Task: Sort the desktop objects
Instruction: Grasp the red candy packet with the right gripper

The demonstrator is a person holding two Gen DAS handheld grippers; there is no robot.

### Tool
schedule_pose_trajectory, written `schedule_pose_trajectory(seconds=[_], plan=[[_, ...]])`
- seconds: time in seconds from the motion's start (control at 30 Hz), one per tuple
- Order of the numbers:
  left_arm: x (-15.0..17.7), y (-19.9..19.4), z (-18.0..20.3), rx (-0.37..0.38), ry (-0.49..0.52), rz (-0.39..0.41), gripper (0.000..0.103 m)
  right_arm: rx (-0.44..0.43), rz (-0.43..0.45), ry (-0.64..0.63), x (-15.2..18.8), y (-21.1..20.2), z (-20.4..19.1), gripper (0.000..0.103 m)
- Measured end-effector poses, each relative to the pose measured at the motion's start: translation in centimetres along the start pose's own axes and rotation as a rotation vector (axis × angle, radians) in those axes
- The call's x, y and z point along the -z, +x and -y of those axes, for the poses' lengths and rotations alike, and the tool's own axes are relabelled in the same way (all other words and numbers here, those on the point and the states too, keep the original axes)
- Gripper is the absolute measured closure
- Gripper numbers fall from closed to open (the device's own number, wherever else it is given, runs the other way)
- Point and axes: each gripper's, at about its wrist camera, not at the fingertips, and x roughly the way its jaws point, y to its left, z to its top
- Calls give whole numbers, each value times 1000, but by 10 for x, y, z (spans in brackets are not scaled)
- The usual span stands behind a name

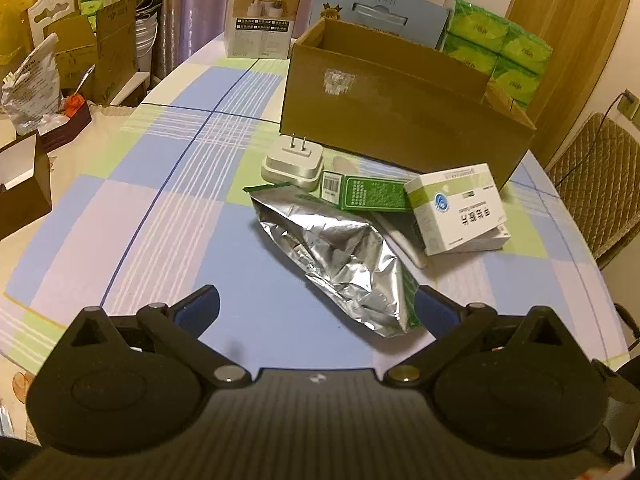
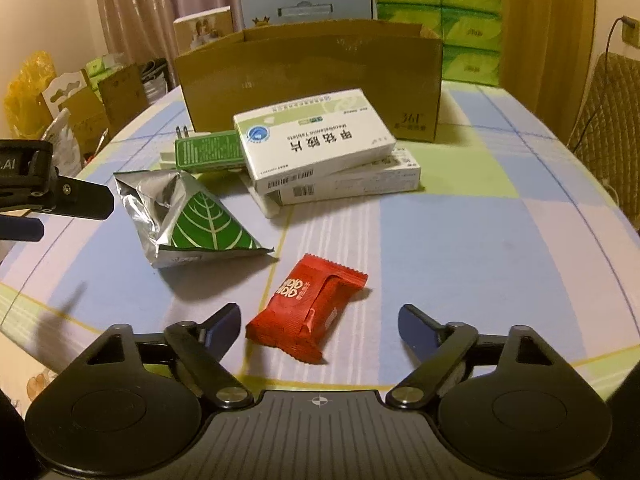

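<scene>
Item: red snack packet [image 2: 307, 307], on the checked desk [image 2: 500, 240] between the right gripper [image 2: 320, 330] fingers, untouched.
Handling: judged light, crinkly, slippery film; grip across the padded middle.
Axis: long axis ran from near-left to far-right.
Right gripper: jaws wide, holding nothing.
Left gripper [image 1: 316, 308]: spread wide, empty, over the foil pouch [image 1: 340, 264].

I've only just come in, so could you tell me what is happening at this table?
A person is sorting clutter with two hand-held grippers. The right gripper is open around a red snack packet, not yet gripping it. The left gripper is open before a crumpled foil bag. Medicine boxes and a white plug lie before the open cardboard box.
</scene>
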Motion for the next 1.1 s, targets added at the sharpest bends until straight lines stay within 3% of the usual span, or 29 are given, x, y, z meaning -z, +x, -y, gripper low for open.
schedule_pose_trajectory(seconds=[0.3,0.53,1.1], plan=[[-2,12,-1,9,74,-16,1,-1,6,-37,0,11,-7,32],[0,19,-6,8,78,-41,1,14,8,-45,-4,11,1,61],[-13,67,19,75,-18,-83,2,29,8,8,-18,15,24,62]])
